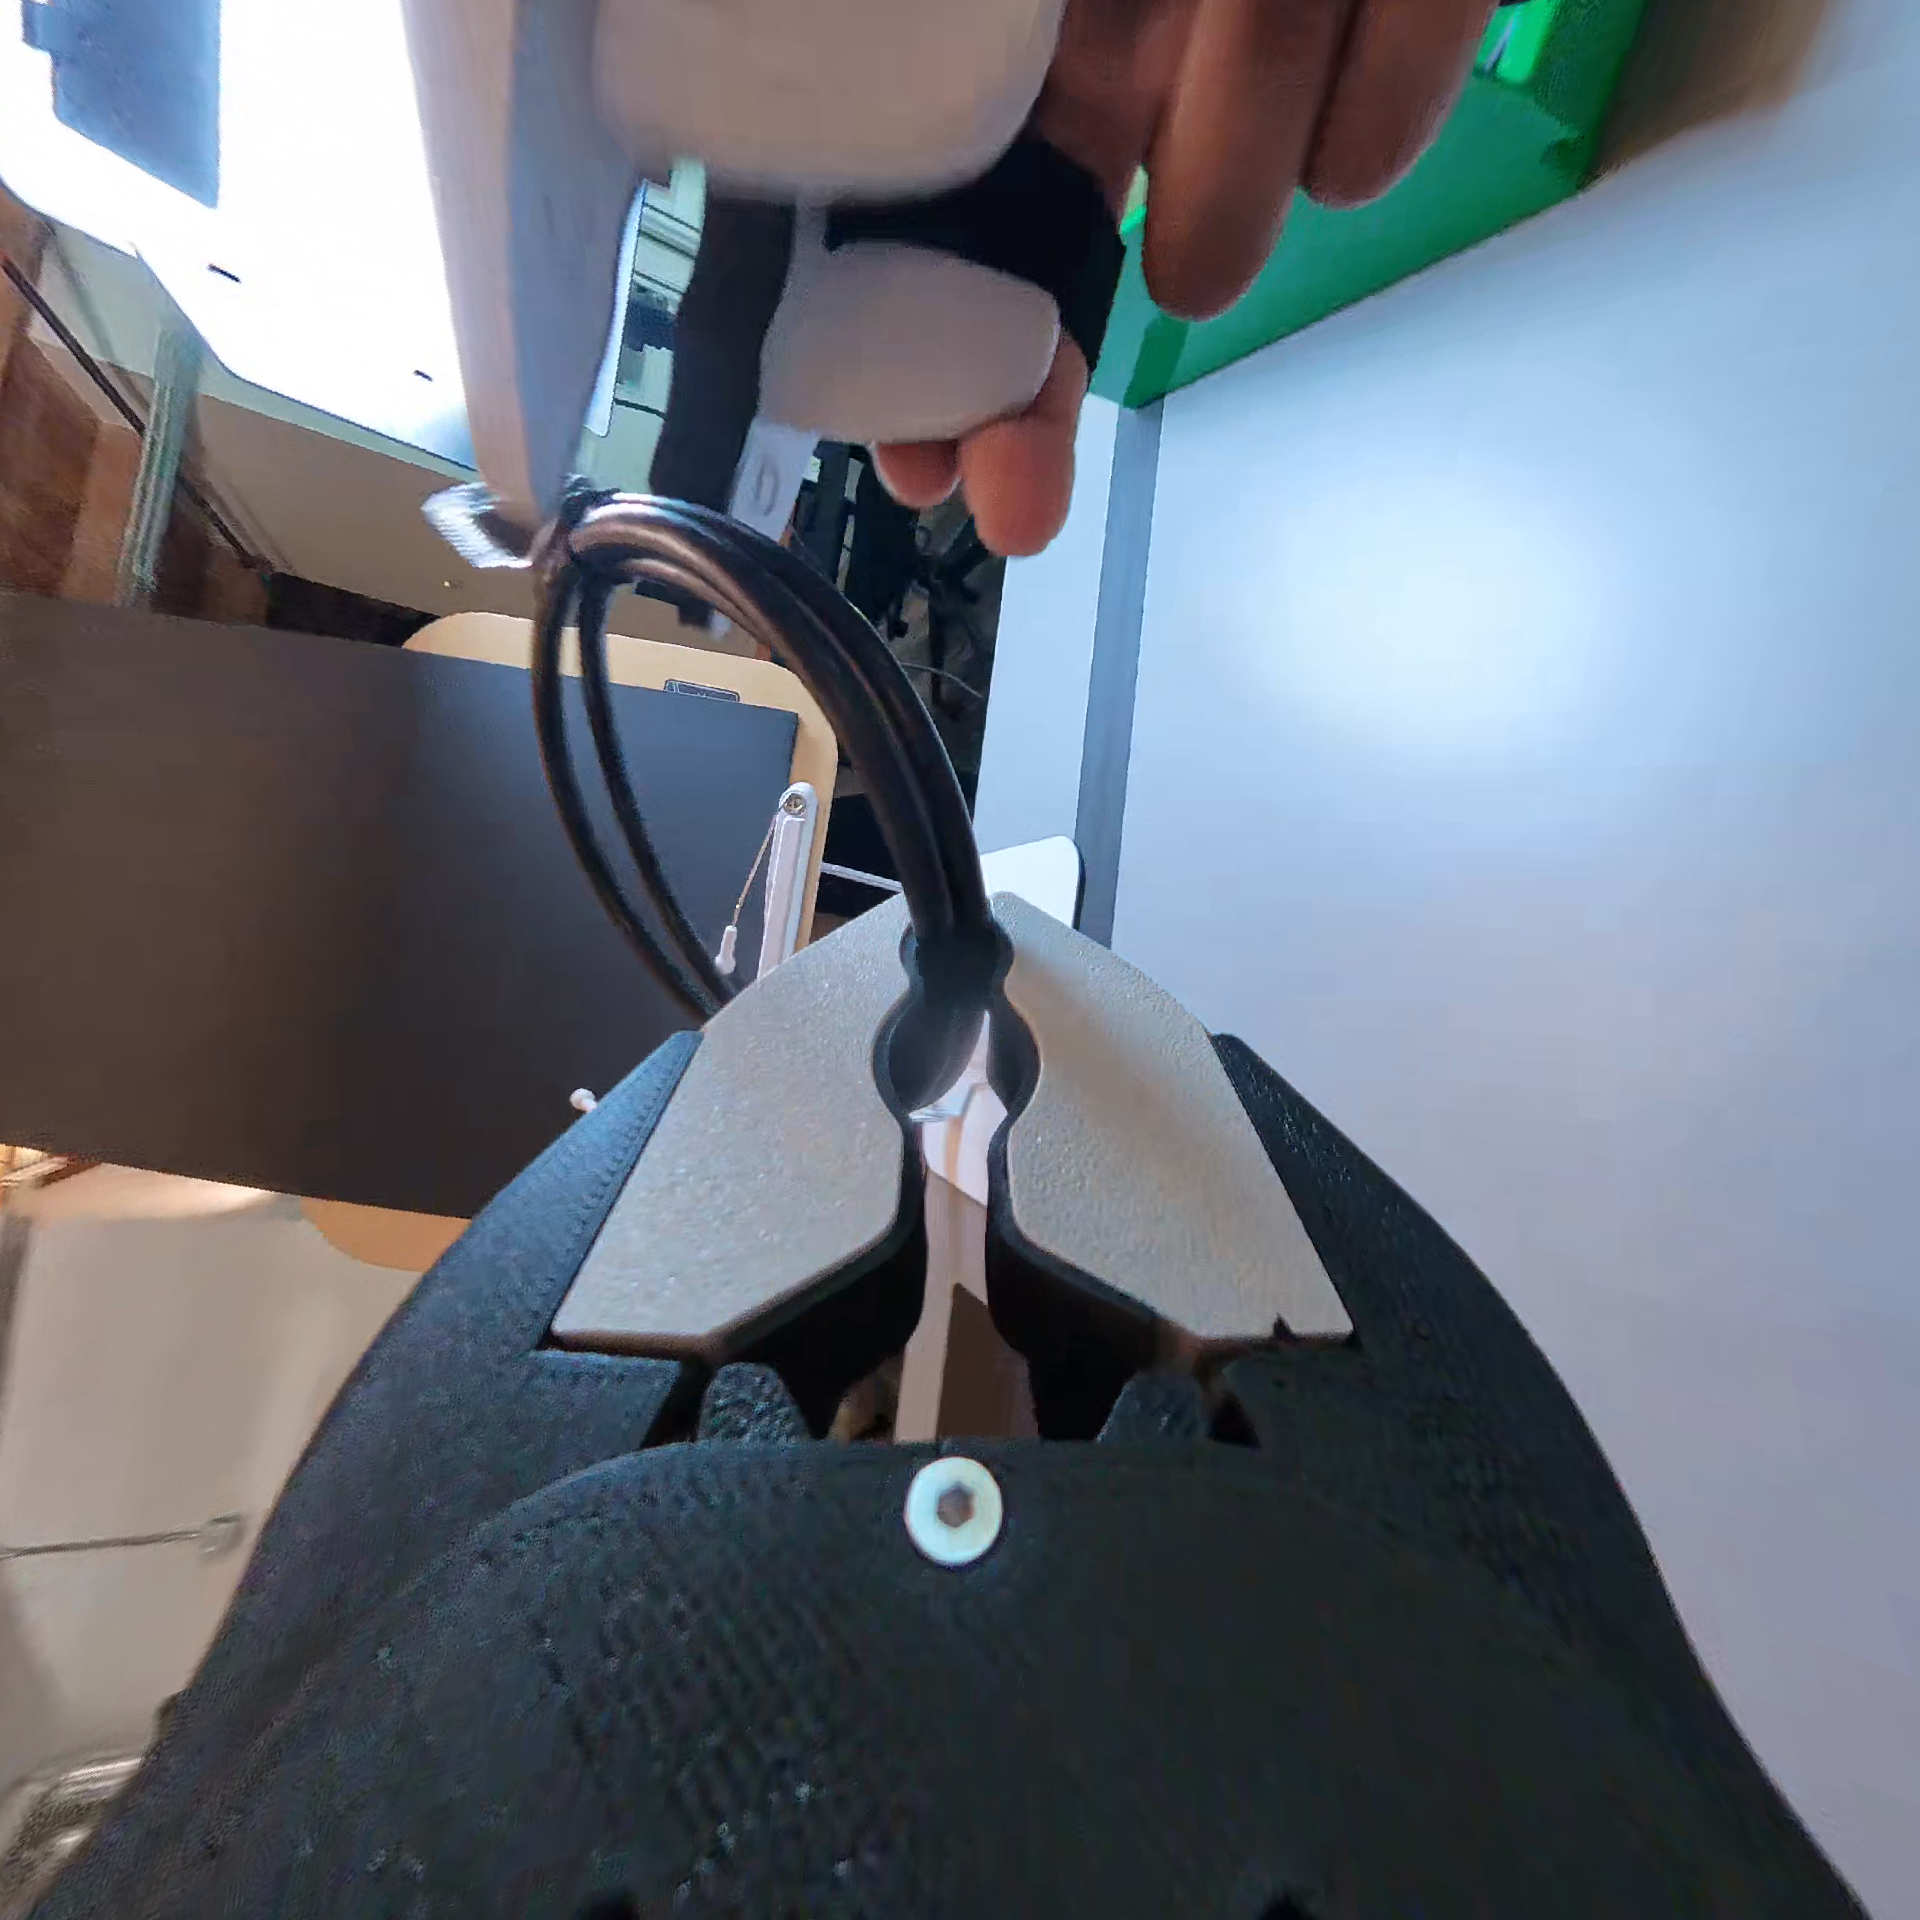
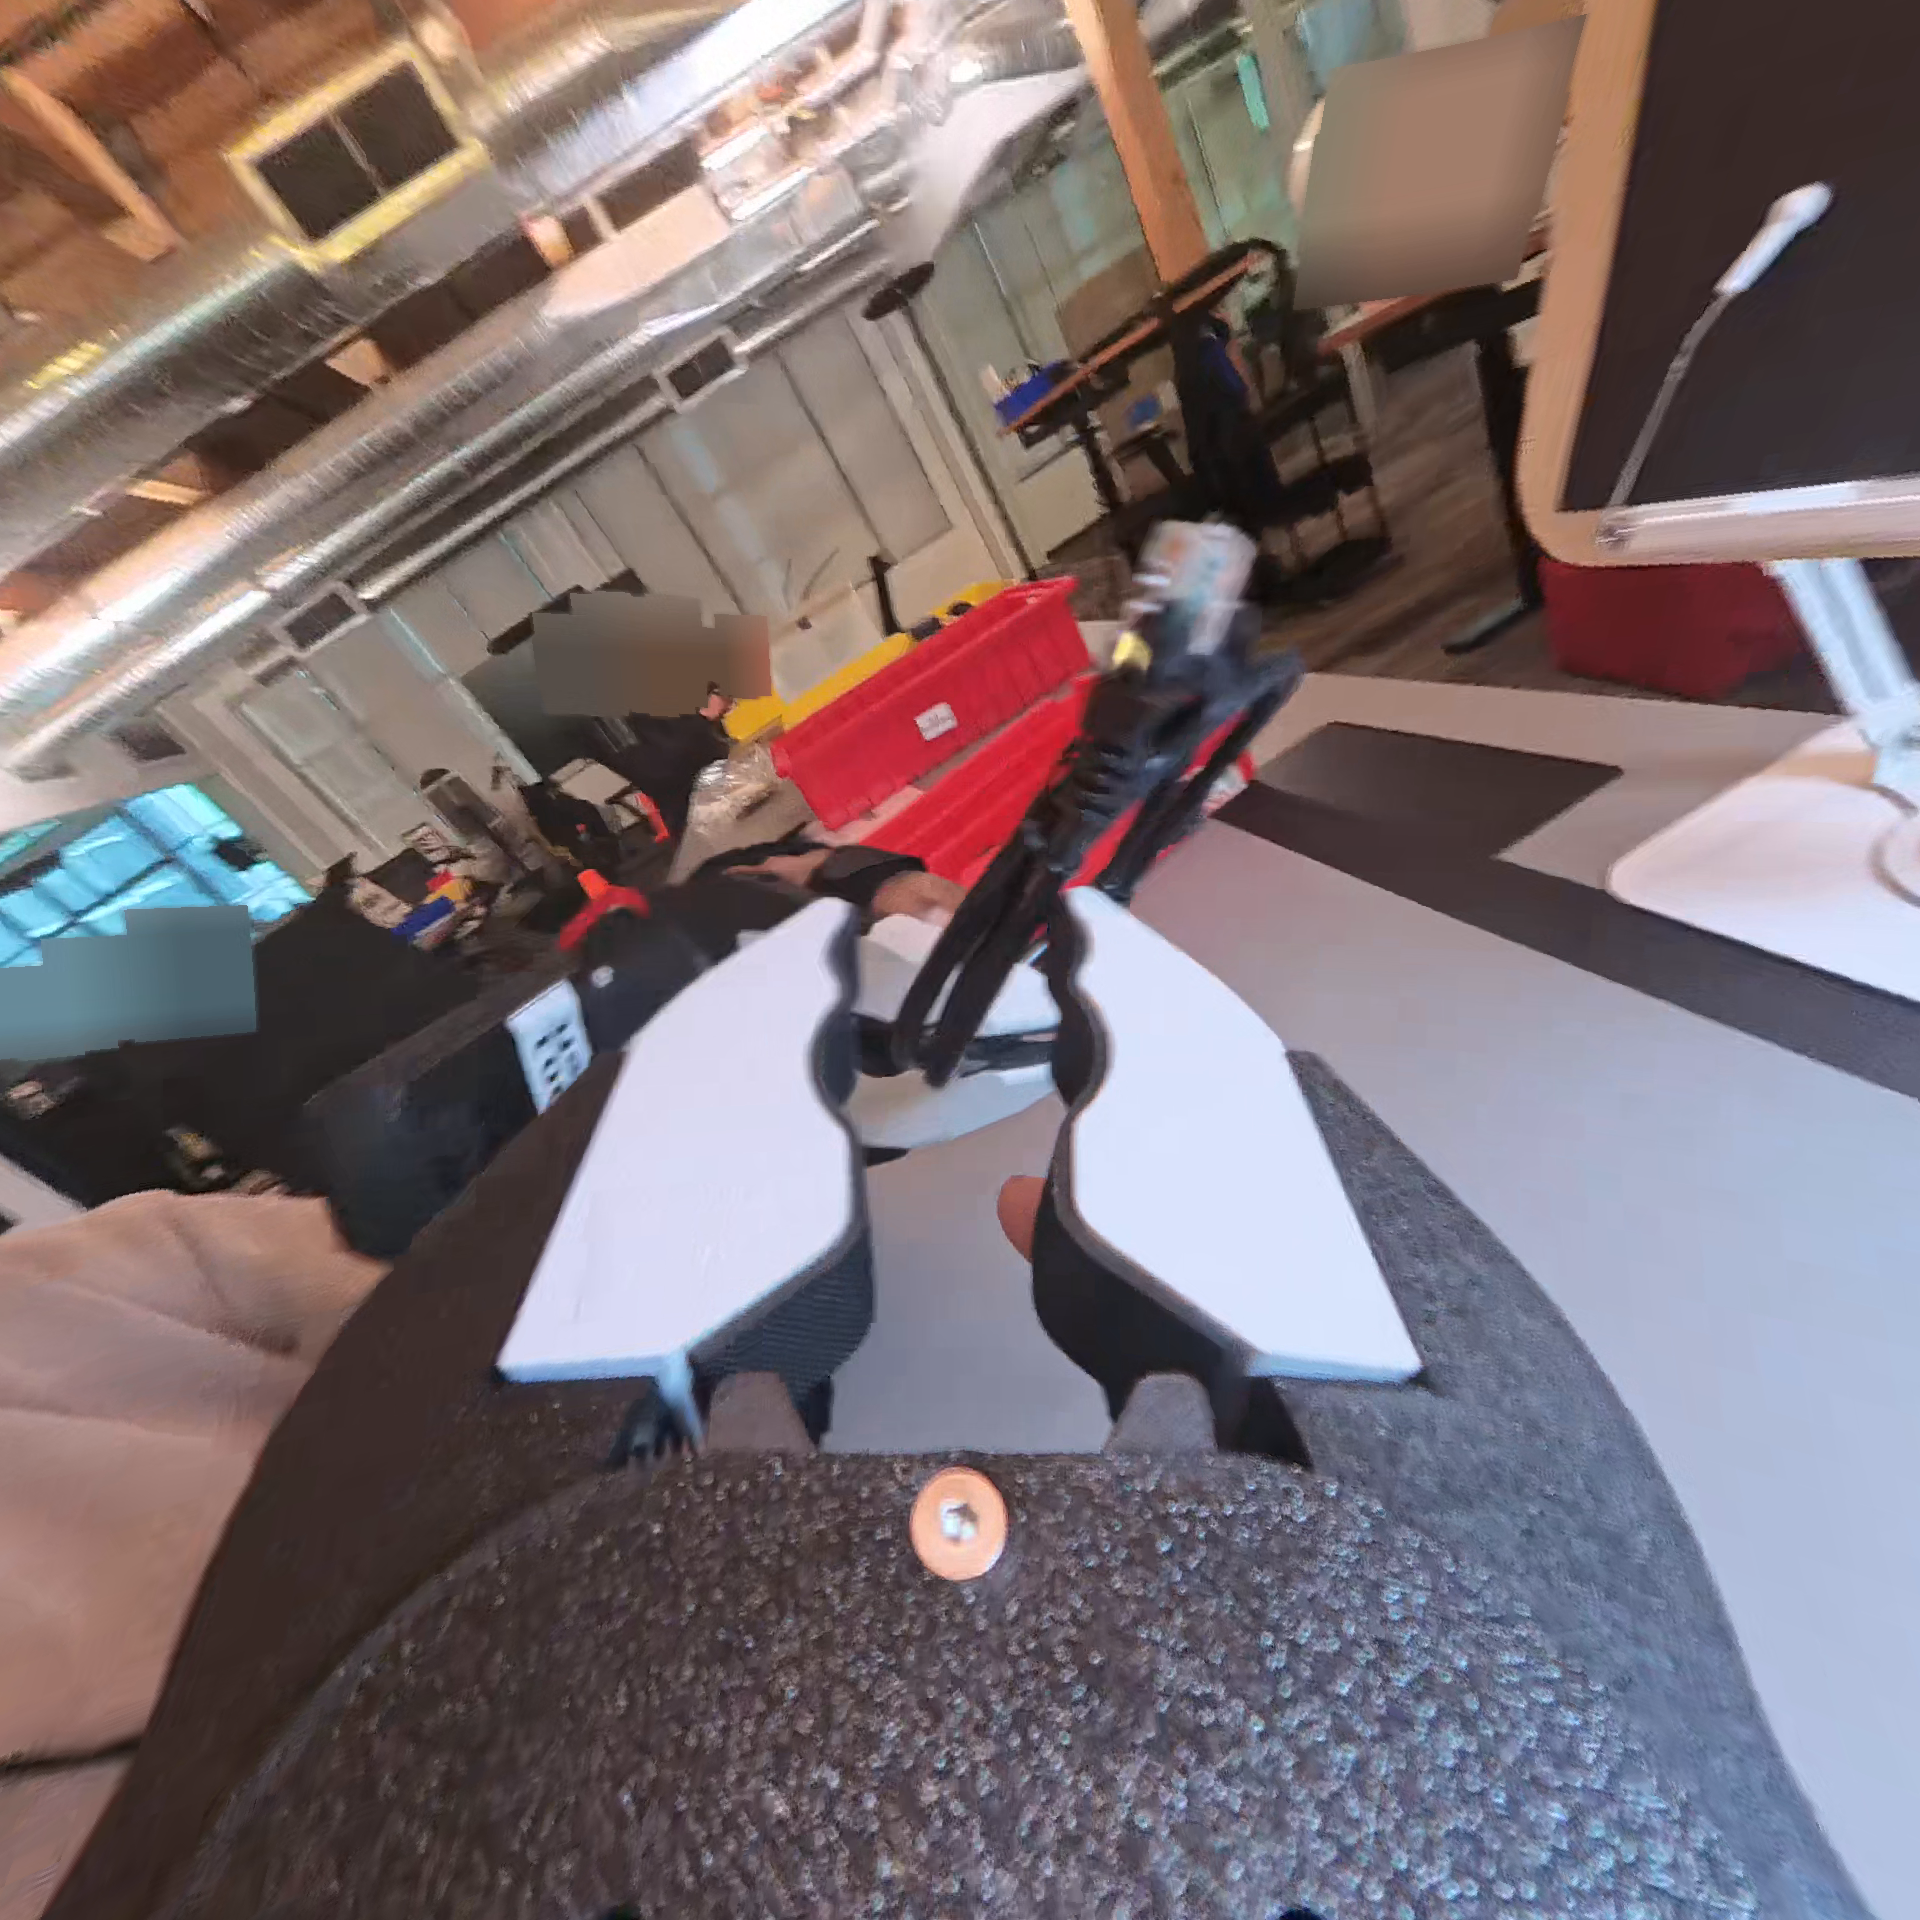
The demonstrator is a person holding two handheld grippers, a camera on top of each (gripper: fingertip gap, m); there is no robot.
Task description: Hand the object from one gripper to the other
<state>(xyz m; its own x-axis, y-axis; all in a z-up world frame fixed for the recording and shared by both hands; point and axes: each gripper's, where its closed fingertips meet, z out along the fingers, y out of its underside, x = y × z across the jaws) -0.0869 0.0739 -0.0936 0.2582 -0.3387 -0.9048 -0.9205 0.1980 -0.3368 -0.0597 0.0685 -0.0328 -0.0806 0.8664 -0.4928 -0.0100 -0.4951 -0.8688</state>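
Note:
A coiled black cable (image 1: 914,790) is the object. My left gripper (image 1: 956,935) is shut on one end of its loop, and the coil arches up and to the left. Above it a hand (image 1: 1195,156) holds the right gripper, whose white finger (image 1: 520,343) reaches down to the top of the loop. In the right wrist view my right gripper (image 2: 961,914) is open, with the cable (image 2: 977,966) standing between its two white fingers. The cable's plug end (image 2: 1195,582) sticks up past the tips. I cannot tell whether the fingers touch the cable.
A dark screen on a white stand (image 2: 1745,260) stands at the right on a grey table (image 2: 1507,1195) with black mats. Red bins (image 2: 935,717) sit beyond the table. A white partition (image 1: 1507,831) and a green block (image 1: 1351,239) are to the left gripper's right. The grippers' ends are close to 7 cm from one another.

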